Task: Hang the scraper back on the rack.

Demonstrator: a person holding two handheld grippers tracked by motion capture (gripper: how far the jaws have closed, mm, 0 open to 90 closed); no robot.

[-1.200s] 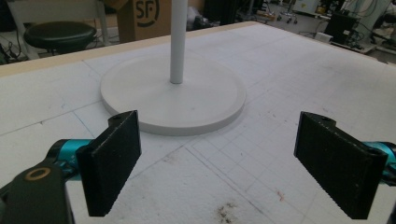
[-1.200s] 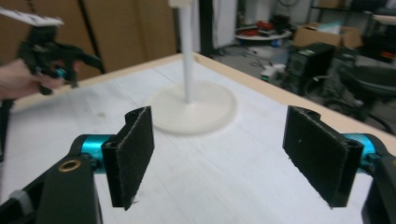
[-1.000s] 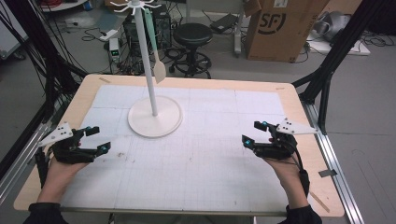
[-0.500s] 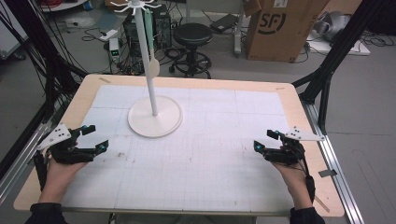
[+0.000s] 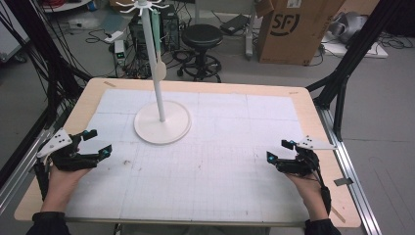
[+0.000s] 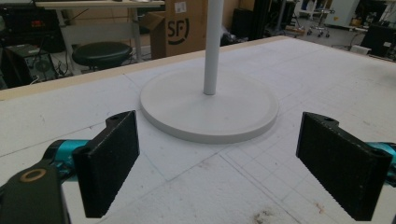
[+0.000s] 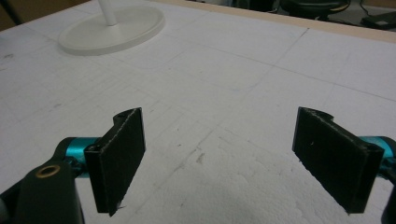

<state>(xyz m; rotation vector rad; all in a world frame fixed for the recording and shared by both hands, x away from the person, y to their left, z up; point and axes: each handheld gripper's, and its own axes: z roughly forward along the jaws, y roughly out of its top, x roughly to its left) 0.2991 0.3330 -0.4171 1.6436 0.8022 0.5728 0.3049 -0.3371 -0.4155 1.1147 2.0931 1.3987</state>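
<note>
High view: I see my left gripper [image 5: 93, 143] at 8 o'clock and my right gripper [image 5: 280, 151] at 4 o'clock on the table [image 5: 303, 105], both spread wide and empty, the white stand [image 5: 162, 122] at 11 o'clock. Left gripper view: jaws apart, stand base [image 6: 210, 112] at 12 o'clock. Right gripper view: jaws apart over bare mat [image 7: 243, 70], base [image 7: 114, 28] at 10 o'clock.

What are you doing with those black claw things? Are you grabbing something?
Not yet. A person holds a left gripper and a right gripper, one in each hand, low over the white mat near its two sides. Both are open with nothing between the jaws. A white stand with a tall pole sits untouched farther back, and a spoon-shaped thing hangs from its top.
</note>
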